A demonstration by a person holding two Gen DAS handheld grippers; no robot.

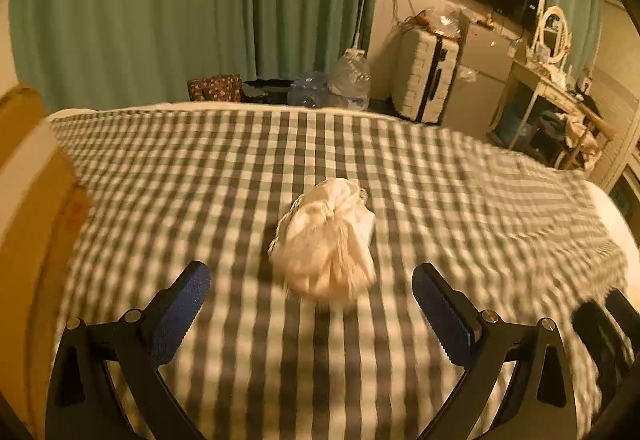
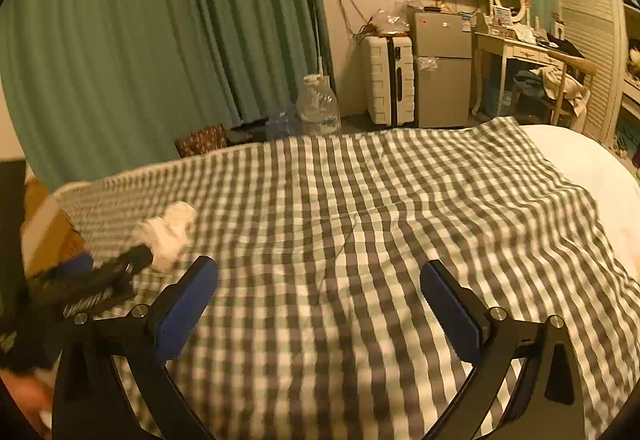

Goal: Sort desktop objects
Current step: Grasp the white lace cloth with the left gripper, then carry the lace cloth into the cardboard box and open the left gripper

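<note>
A crumpled cream cloth bundle (image 1: 326, 240) lies on the grey-and-white checked cloth (image 1: 440, 180) in the middle of the left wrist view. My left gripper (image 1: 312, 274) is open, its blue-padded fingers either side of the bundle's near end without touching it. In the right wrist view the bundle (image 2: 168, 232) sits far left, with the blurred left gripper (image 2: 114, 260) right at it. My right gripper (image 2: 320, 268) is open over bare checked cloth (image 2: 360, 220) with nothing between its fingers.
A cardboard box (image 1: 28, 220) stands at the left edge of the cloth. Bare white mattress (image 2: 592, 176) shows at the right. Beyond the far edge are water bottles (image 2: 320, 104), a white suitcase (image 2: 390, 80), a small fridge (image 2: 442, 68) and a dressing table (image 2: 520, 48).
</note>
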